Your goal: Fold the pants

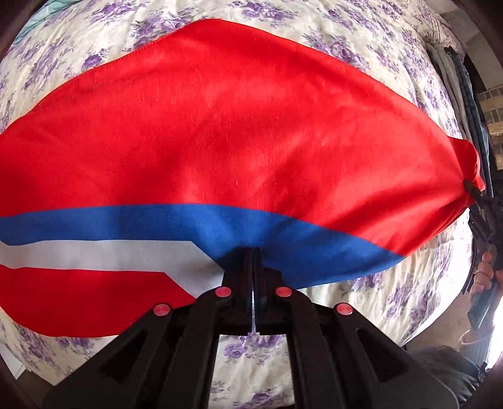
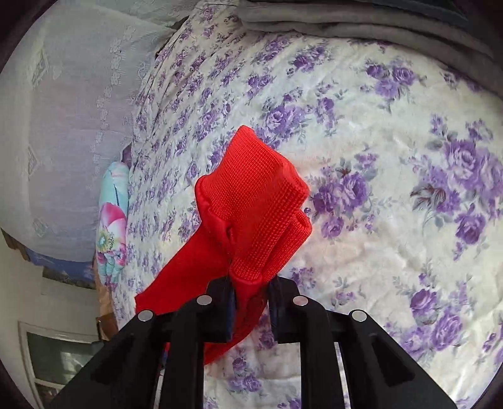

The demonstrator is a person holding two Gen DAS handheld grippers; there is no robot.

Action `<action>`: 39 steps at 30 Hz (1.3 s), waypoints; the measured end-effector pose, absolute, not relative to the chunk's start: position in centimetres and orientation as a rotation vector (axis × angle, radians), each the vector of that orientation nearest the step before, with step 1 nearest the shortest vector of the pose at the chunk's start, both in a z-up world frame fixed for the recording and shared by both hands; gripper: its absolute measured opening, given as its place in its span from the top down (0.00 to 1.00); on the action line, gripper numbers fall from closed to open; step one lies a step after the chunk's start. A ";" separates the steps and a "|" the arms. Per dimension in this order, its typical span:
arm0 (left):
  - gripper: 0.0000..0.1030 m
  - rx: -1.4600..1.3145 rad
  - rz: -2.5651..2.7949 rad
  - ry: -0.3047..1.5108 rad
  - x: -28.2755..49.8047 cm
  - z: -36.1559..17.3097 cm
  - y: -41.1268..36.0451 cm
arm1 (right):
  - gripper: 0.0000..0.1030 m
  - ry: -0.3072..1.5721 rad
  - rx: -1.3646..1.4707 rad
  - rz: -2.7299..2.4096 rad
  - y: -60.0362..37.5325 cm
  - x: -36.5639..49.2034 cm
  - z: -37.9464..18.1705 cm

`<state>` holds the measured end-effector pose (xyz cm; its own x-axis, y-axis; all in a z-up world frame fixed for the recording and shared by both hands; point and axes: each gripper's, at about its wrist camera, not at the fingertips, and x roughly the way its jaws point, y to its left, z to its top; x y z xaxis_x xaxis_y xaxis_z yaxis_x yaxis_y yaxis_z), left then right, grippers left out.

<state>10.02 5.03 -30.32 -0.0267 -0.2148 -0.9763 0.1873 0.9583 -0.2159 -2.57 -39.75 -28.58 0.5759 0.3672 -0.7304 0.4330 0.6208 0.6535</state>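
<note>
red pants (image 1: 226, 126) with a blue band and white stripe, spread wide over the floral quilt (image 1: 361, 311) and lifted along the near edge. at far left, running out of the left wrist view; hem curving across the top with bare quilt beyond it. left gripper (image 1: 253, 251) clamped tight on the blue band at the near edge, jaws pressed together on the cloth. quilt showing open below and to the right of that edge. at far right, a bunched red corner pinched by the right gripper (image 1: 471, 188), a hand (image 1: 485, 272) on its handle.

seen only from the right wrist: ribbed red waistband (image 2: 251, 201) bunched between the right gripper (image 2: 250, 292) jaws, held firmly; wide free quilt to the right, grey folded fabric (image 2: 345, 19) at the top edge, lace curtain (image 2: 72, 126) and a bright floral cushion (image 2: 113, 220) past the quilt's left edge.
</note>
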 end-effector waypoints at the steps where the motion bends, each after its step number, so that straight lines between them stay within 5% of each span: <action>1: 0.99 0.002 -0.312 1.567 9.9 -30.0 4.7 | 0.83 1.028 0.905 -0.063 -39.6 -2.5 -28.9; 11: 0.99 0.033 -0.603 1.436 11.7 -23.4 -6.5 | 0.82 1.092 0.874 -0.047 -39.9 -2.0 -31.1; 21: 0.99 0.037 -0.676 1.524 11.9 -29.9 -17.4 | 0.82 1.086 0.876 -0.046 -39.9 -2.3 -31.2; 36: 1.00 -0.056 -0.750 1.586 6.2 -28.7 -13.7 | 0.81 1.038 0.361 0.072 -30.5 0.8 -19.9; 39: 0.99 -0.180 -0.692 1.481 7.1 -25.6 -8.9 | 0.81 1.021 0.225 0.166 -26.6 1.7 -17.9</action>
<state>7.15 -8.89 -25.56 -0.0614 -0.5255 -0.8486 0.3138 0.7969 -0.5162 1.65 -26.60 -17.92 0.5129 0.2416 -0.8237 -0.0323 0.9643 0.2628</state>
